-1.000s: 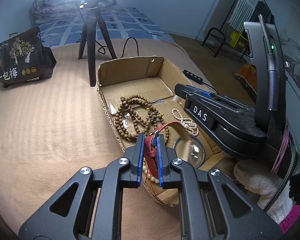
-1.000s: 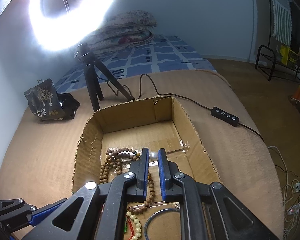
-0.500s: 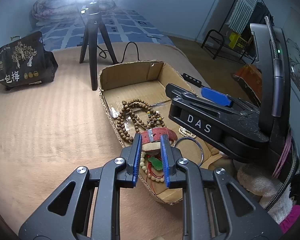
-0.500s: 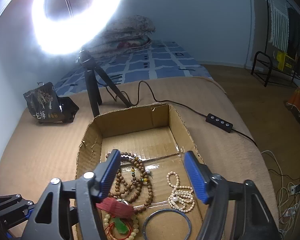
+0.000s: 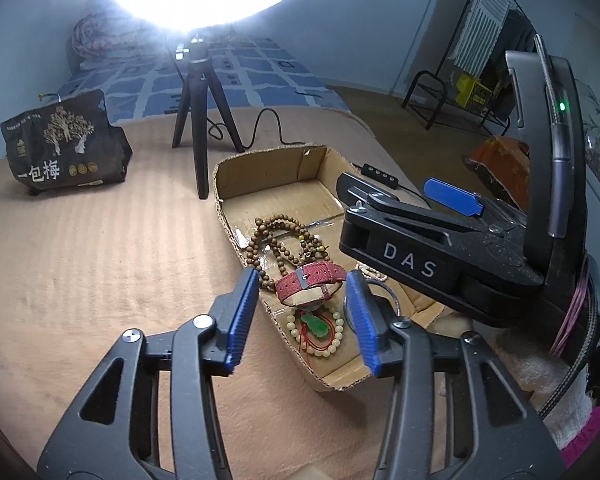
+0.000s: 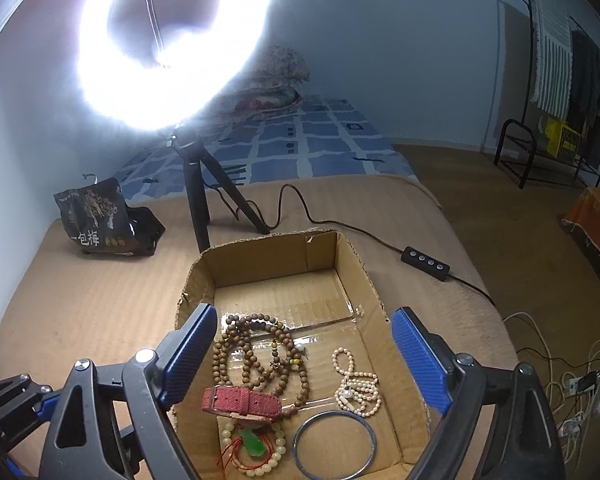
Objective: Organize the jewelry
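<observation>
A shallow cardboard box (image 6: 356, 276) (image 5: 224, 184) on the tan bed holds the jewelry. In it lie a red-strapped watch (image 6: 242, 401) (image 5: 310, 284), a long brown bead necklace (image 6: 256, 356) (image 5: 280, 236), a pearl strand (image 6: 358, 388), a metal bangle (image 6: 334, 444), and a cream bead bracelet with a green pendant (image 6: 254, 446) (image 5: 316, 326). My left gripper (image 5: 302, 316) is open and empty, just above and in front of the watch. My right gripper (image 6: 304, 360) is open wide and empty above the box; its body also shows in the left wrist view (image 5: 440, 248).
A ring light on a black tripod (image 6: 198, 196) (image 5: 196, 120) stands behind the box, its cable and remote (image 6: 426, 262) running right. A black printed bag (image 6: 100, 220) (image 5: 60, 148) sits at the back left. The bed's right edge drops to the floor with cables (image 6: 572, 392).
My left gripper has let go of the red watch, which now lies in the box, and has opened and drawn back. My right gripper has opened wide and risen.
</observation>
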